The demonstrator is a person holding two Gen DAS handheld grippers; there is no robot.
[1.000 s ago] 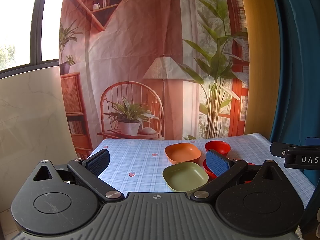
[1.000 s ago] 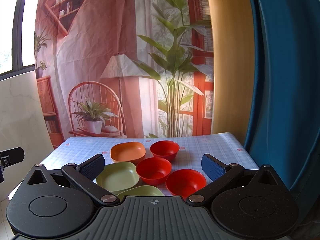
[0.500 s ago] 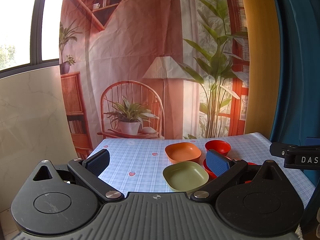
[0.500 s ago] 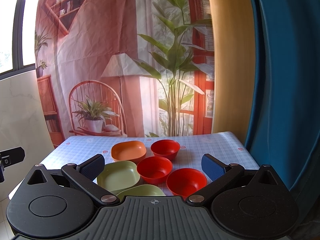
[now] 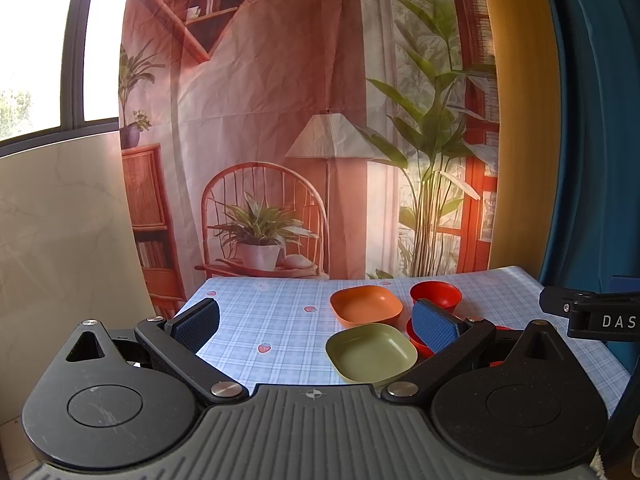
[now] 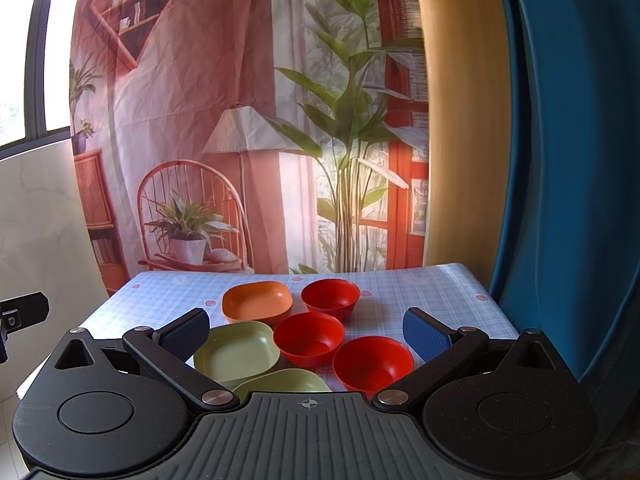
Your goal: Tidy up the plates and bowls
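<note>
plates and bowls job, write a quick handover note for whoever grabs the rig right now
Left claw: open, empty, held above the near edge of the checked tablecloth.
Right claw: open, empty, hovering over the dishes.
On the cloth: square orange plastic plate at the back; three round red plastic bowls running diagonally from the back toward the right; two square green plastic plates nearest, overlapping in the right wrist view.
Done: nothing clearly stacked.
Left: nest the red bowls, stack the plates.

Bright window glare, fisheye-bent edges
</note>
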